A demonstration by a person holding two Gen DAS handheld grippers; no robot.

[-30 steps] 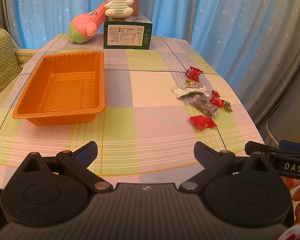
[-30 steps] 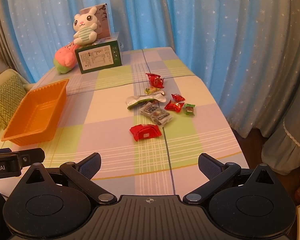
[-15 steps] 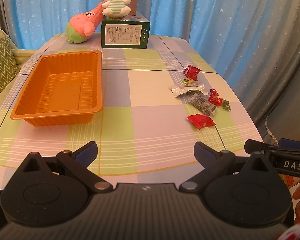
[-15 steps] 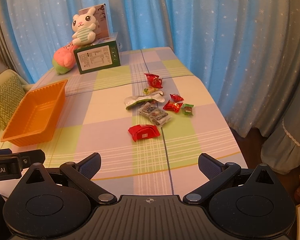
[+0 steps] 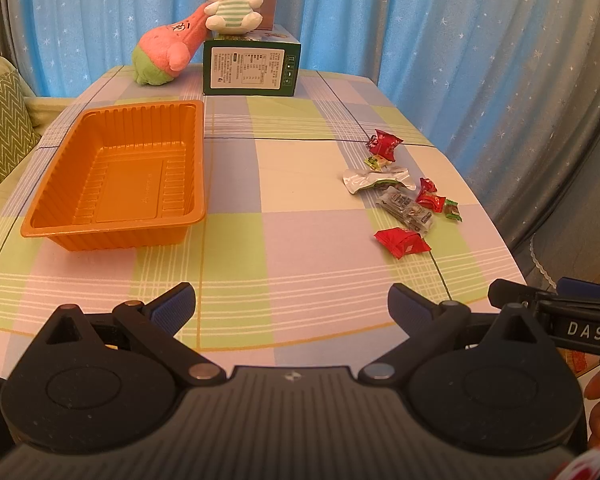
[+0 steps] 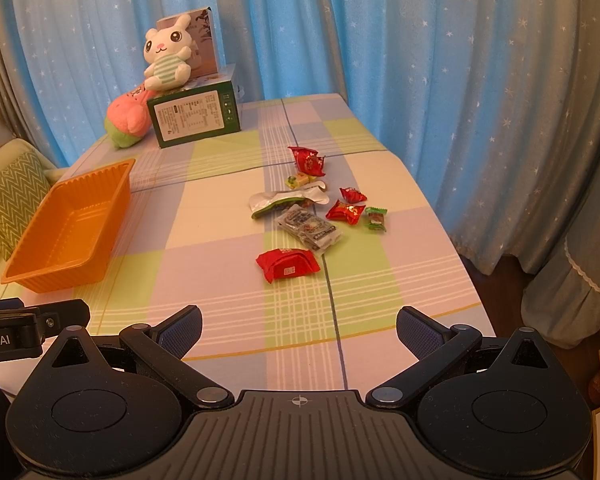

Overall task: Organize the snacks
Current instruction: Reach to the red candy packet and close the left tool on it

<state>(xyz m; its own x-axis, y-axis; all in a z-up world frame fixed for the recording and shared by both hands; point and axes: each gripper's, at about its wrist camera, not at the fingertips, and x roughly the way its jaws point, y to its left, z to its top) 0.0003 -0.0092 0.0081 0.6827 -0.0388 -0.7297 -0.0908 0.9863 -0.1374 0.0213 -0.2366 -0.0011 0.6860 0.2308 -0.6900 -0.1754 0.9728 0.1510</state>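
Orange tray (image 5: 112, 184): holds no snacks. Wrapped snacks (image 6: 300, 216): all loose on checked tablecloth (image 6: 220, 240), none sorted. Left gripper (image 5: 291, 304), right gripper (image 6: 299, 326): spread, holding nothing.

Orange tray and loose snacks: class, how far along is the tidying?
Done: nothing; the orange tray holds no snacks. In hand: nothing; the left gripper and right gripper are both open. Left: every snack, such as the red packet, lies on the tablecloth.
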